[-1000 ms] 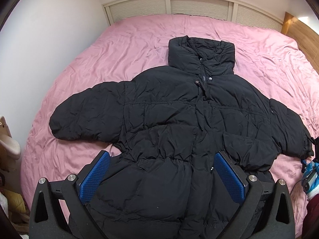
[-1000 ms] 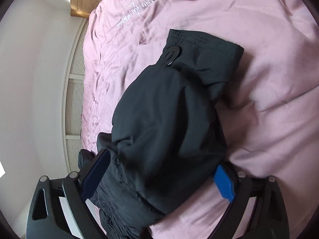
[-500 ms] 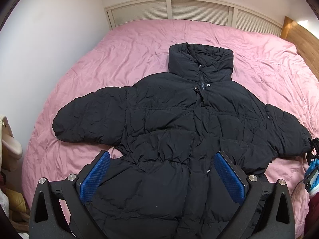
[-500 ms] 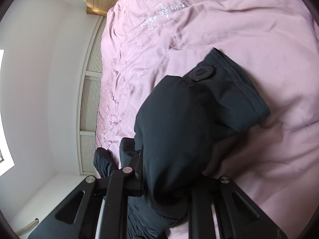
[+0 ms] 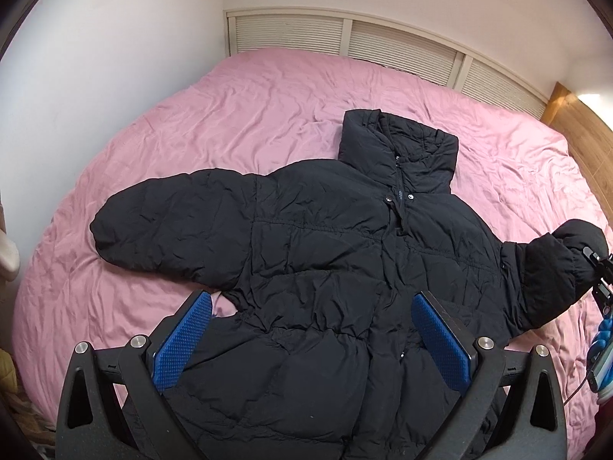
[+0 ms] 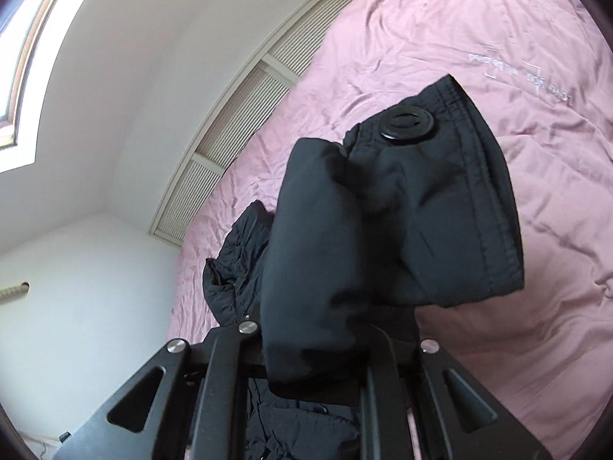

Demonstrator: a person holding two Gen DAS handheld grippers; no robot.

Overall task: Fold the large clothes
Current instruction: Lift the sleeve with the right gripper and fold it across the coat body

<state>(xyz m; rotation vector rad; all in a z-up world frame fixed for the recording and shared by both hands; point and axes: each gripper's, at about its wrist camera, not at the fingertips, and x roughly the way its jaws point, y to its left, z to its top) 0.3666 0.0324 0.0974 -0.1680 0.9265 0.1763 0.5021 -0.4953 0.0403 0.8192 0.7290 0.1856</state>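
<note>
A black puffer jacket (image 5: 314, 253) lies front-up on the pink bed (image 5: 237, 122), collar towards the headboard, one sleeve spread out to the left. My left gripper (image 5: 312, 335) hovers open above the jacket's lower body, its blue pads (image 5: 183, 341) wide apart and holding nothing. At the right edge of the left wrist view the other sleeve (image 5: 555, 268) is lifted off the bed by my right gripper (image 5: 599, 274). In the right wrist view that gripper (image 6: 314, 345) is shut on the sleeve (image 6: 383, 222), whose cuff with a round black snap (image 6: 407, 124) hangs just beyond the fingers.
A slatted white headboard (image 5: 383, 48) and a white wall bound the far side of the bed. A wooden panel (image 5: 582, 122) runs along the right side. Pale embroidered writing (image 6: 528, 76) marks the cover near the lifted cuff. Some clutter (image 5: 7, 253) shows at the left edge.
My right gripper closed on the sleeve end, then rose and rolled, lifting the cuff off the bed. The left gripper drifted a little, so the jacket sits further right and lower in its view.
</note>
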